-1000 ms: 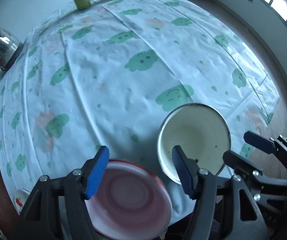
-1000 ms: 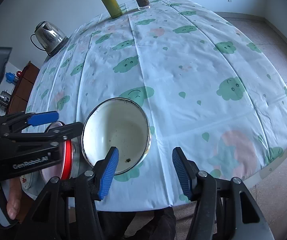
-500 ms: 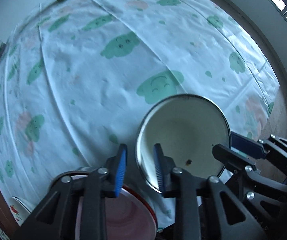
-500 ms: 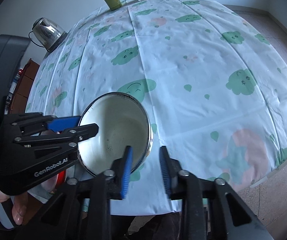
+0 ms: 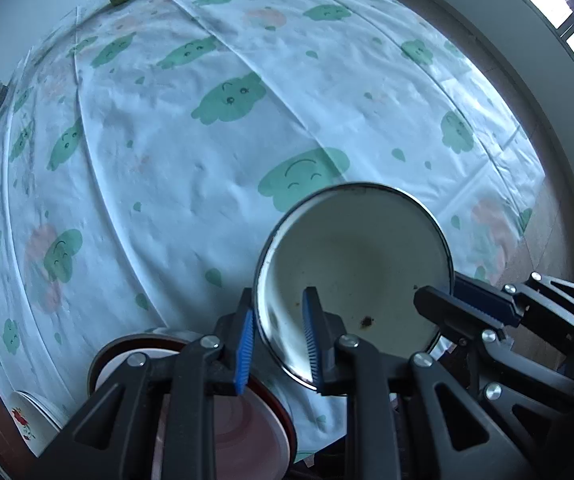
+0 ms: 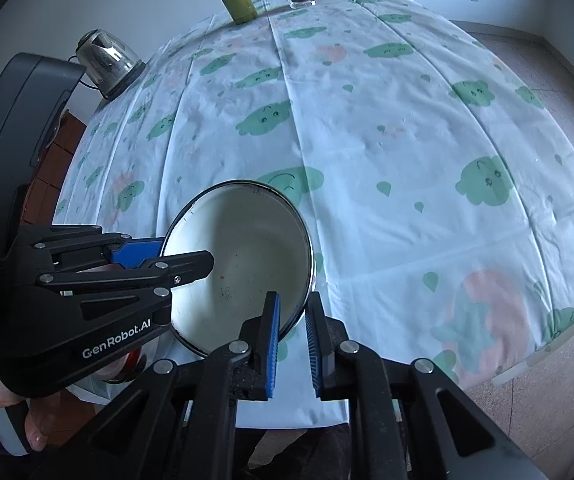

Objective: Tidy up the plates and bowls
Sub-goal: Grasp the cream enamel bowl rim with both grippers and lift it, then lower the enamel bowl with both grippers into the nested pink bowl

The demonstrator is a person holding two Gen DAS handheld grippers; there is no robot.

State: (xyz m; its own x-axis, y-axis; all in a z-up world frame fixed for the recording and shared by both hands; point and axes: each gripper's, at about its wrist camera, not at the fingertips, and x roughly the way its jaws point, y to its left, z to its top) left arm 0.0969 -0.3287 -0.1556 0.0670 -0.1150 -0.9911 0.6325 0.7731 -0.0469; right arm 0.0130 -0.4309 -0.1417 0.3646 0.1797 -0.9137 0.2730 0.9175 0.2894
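A worktop (image 5: 167,152) under a cloud-print cloth fills both views, with a kettle (image 6: 105,60) and two tall glasses parked at the far edge. The white enamel bowl (image 5: 359,264) is pinched from both sides at the near edge: the left gripper (image 5: 277,344) is clamped on the bowl's left rim, one pad inside and one outside, and the right gripper (image 6: 291,346) is closed on the opposite rim the same way. So the bowl sits right between the two tools, neither nearer. A red-rimmed plate (image 5: 223,432) is seen just left of the bowl, under the left fingers, probably the stacking spot.
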